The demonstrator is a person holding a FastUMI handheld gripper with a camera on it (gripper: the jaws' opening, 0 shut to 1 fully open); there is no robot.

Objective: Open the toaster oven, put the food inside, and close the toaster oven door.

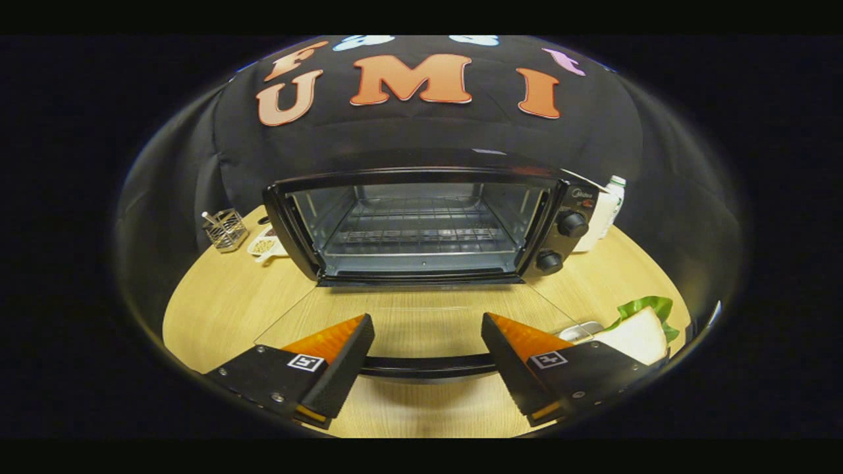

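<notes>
The black toaster oven (421,224) stands open on the wooden table, its wire rack (418,227) bare inside. Its glass door (415,316) lies folded down flat toward me, with the dark door handle (428,365) running between my two fingers. My gripper (428,345) is open, its fingers on either side of the handle's middle and not pressing on it. A sandwich with white bread and green lettuce (642,329) lies just right of the right finger, partly hidden by it.
Two knobs (571,224) sit on the oven's right panel. A wire holder (225,229) and a small dish (263,247) stand left of the oven. A white bottle (609,204) is behind the oven's right side. The round table (217,303) ends close behind my fingers.
</notes>
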